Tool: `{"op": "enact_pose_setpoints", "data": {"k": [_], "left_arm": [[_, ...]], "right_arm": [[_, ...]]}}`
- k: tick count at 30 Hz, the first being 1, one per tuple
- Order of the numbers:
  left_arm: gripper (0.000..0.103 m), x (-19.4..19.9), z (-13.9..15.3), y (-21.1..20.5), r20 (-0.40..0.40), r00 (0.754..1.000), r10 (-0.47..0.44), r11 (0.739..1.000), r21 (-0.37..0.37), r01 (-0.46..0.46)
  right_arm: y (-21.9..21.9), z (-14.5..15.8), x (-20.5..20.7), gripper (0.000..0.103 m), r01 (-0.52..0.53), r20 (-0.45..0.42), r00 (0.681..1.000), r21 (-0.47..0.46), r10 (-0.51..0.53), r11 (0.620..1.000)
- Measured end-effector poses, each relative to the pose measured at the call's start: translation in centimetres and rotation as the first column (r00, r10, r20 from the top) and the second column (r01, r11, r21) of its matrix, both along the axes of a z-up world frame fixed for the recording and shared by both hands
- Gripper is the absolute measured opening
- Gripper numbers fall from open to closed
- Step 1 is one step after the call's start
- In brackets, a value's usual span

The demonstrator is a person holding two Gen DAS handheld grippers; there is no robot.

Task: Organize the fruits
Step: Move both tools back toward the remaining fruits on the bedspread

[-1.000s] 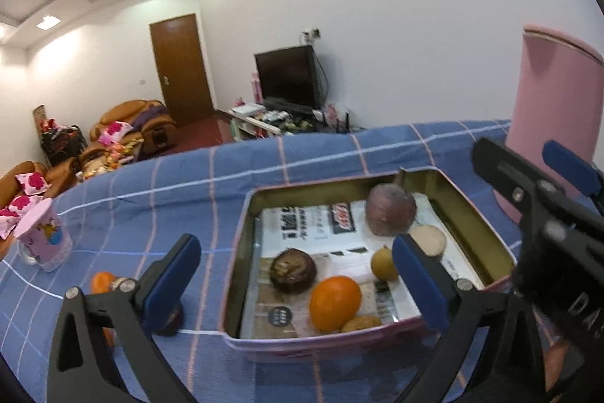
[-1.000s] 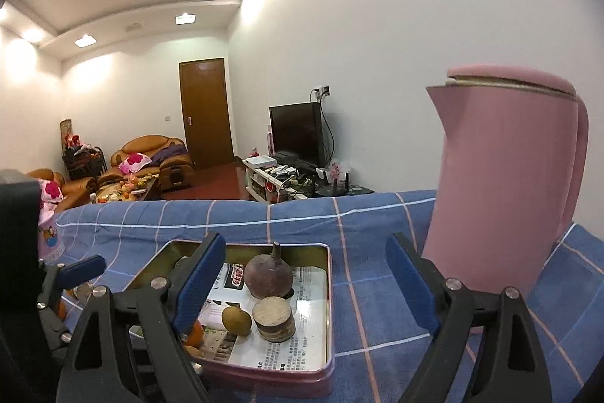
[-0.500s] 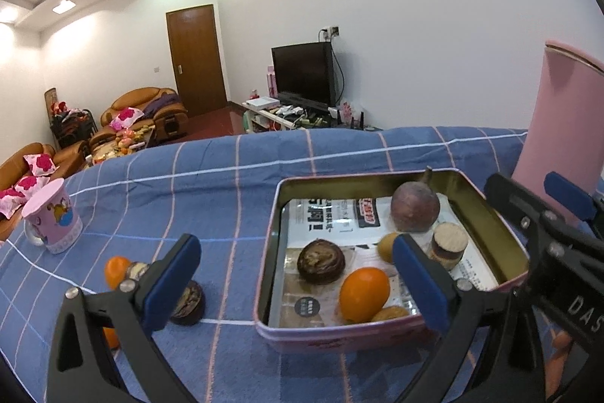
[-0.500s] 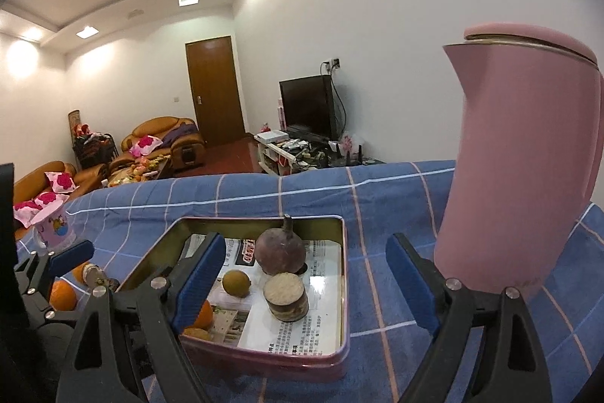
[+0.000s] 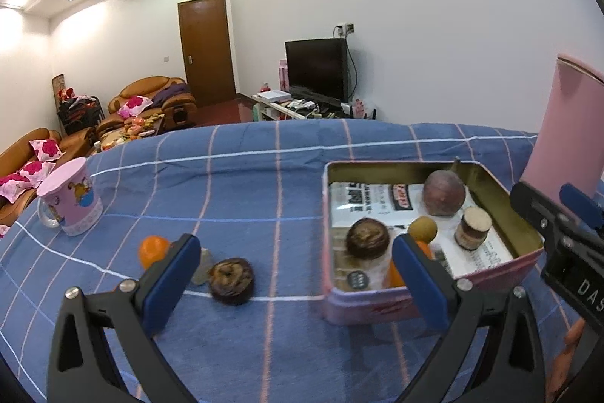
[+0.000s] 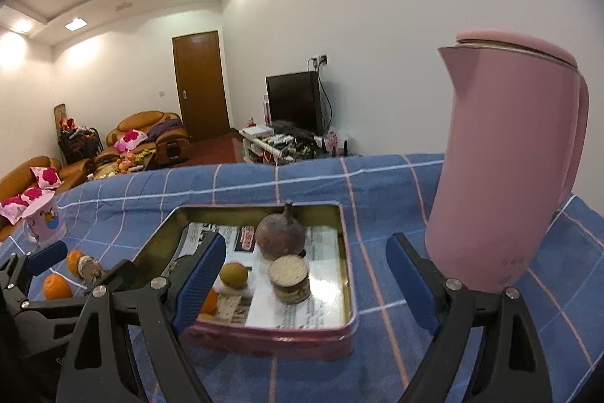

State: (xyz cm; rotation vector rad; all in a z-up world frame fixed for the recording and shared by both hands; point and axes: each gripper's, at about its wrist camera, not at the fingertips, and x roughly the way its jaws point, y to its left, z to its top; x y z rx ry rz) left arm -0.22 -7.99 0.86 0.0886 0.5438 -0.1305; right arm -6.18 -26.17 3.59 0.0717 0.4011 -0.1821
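A pink tin [image 5: 377, 304] on the blue checked cloth holds a purple-brown fruit [image 5: 443, 192], a dark wrinkled fruit [image 5: 367, 237], a small yellow-brown fruit [image 5: 422, 229], a cut stub piece [image 5: 472, 228] and an orange partly hidden behind my finger. Left of the tin lie a dark wrinkled fruit [image 5: 231, 275], an orange [image 5: 152, 250] and a pale piece [image 5: 202, 267]. My left gripper [image 5: 294, 284] is open and empty above the cloth, between the loose fruit and the tin. My right gripper [image 6: 305, 284] is open and empty above the tin's [image 6: 271, 337] near edge.
A tall pink kettle [image 6: 502, 161] stands right of the tin. A pink mug [image 5: 70, 197] stands at the far left of the cloth. The table's far edge drops off to a living room with sofas and a TV.
My left gripper has swung left, bringing the loose fruit on the cloth into view between its fingers. My right gripper has shifted slightly nearer the tin. Both stay open.
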Motion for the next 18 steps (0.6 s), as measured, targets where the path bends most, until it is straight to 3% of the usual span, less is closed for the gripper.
{"op": "enact_pose_setpoints", "data": {"k": [7, 18], "left_arm": [[0.103, -0.3, -0.1, 2.1, -0.003, 1.0, -0.001, 1.0, 0.02, 0.001], [0.103, 0.6, -1.2, 8.4, -0.099, 0.995, 0.009, 0.999, 0.034, -0.006]], "right_arm": [[1.5, -0.8, 0.0, 0.088, -0.015, -0.042, 0.999, 0.106, 0.019, 0.994], [7.7, -0.9, -0.2, 0.088, -0.095, -0.037, 0.994, 0.082, 0.098, 0.992]]}}
